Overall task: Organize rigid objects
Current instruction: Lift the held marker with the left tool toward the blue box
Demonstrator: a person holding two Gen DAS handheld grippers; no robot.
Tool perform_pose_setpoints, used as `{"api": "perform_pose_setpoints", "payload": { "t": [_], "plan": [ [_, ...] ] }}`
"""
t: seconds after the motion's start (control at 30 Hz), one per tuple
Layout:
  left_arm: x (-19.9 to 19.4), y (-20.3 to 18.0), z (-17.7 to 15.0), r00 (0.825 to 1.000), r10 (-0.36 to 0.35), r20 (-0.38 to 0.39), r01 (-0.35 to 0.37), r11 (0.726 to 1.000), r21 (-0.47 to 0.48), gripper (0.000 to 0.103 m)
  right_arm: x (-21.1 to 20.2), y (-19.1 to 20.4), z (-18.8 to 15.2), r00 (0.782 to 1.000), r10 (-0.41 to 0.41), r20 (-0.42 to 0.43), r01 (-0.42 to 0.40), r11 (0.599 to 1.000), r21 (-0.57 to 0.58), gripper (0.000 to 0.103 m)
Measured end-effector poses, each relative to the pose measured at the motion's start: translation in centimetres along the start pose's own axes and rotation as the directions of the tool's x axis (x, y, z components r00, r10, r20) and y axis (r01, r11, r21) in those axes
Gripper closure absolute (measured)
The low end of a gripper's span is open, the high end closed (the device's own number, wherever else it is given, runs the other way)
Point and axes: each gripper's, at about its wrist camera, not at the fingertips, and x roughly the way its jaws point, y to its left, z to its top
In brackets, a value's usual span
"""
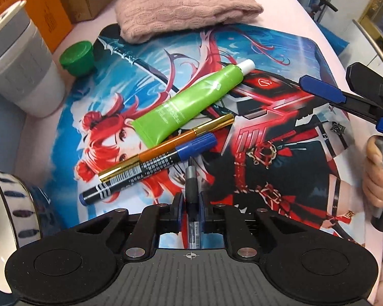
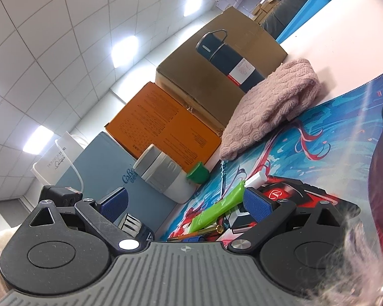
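Three long things lie side by side just ahead of the left tool [image 1: 190,199]: a green tube [image 1: 191,102], a gold pen [image 1: 166,146] against it, and a blue marker [image 1: 150,168] nearest the tool. The left tool is clenched on a grey pen [image 1: 191,181], which sticks out between its pads with its tip almost at the marker's cap. All of these rest on a printed mat [image 1: 280,153] on the pink tabletop [image 1: 293,12]. Beyond the tube lies a folded knit cloth [image 1: 186,5]; off to the tool's left stand a green cap [image 1: 77,57] and a grey cup [image 1: 18,66].

To its right, a hand [image 1: 378,176] holds the right tool [image 2: 185,205], whose blue pads stand wide apart with nothing gripped. Ahead of it are the tube and cloth, with boxes [image 2: 166,125] and a dark flask [image 2: 229,61] behind.
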Motion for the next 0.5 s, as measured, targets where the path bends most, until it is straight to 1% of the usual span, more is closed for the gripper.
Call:
{"api": "perform_pose_setpoints", "payload": {
  "t": [0.03,0.2,0.23,0.27,0.37,0.43,0.5],
  "plan": [
    [0.1,0.0,0.1,1.0,0.01,0.0,-0.01,1.0,-0.001,0.088,0.0,0.0,0.0,1.0,-0.001,-0.001,0.001,1.0,0.0,0.006],
    [0.4,-0.2,0.6,0.999,0.035,0.029,-0.035,0.999,-0.009,0.087,0.2,-0.1,-0.1,1.0,-0.013,-0.008,0.013,1.0,-0.001,0.006],
    [0.5,-0.2,0.6,0.999,0.037,0.038,-0.037,0.999,-0.009,0.088,0.3,-0.1,-0.1,1.0,-0.015,-0.009,0.015,1.0,-0.003,0.006],
    [0.4,-0.3,0.5,0.998,0.034,0.048,-0.034,0.999,-0.01,0.093,0.3,-0.1,-0.1,1.0,-0.015,-0.009,0.015,1.0,-0.002,0.006],
    [0.1,-0.5,0.0,0.997,0.039,0.071,-0.039,0.999,-0.007,0.094,0.4,-0.1,-0.1,1.0,-0.024,-0.011,0.023,1.0,-0.006,0.006],
    [-0.8,-0.7,-0.5,0.992,0.043,0.115,-0.042,0.999,-0.011,0.094,0.5,0.0,-0.2,0.999,-0.033,-0.016,0.033,0.999,-0.017,0.006],
    [-2.2,-1.1,-1.3,0.983,0.049,0.18,-0.046,0.999,-0.018,0.094,0.7,0.0,-0.3,0.999,-0.043,-0.019,0.042,0.999,-0.027,0.006]
  ]
}}
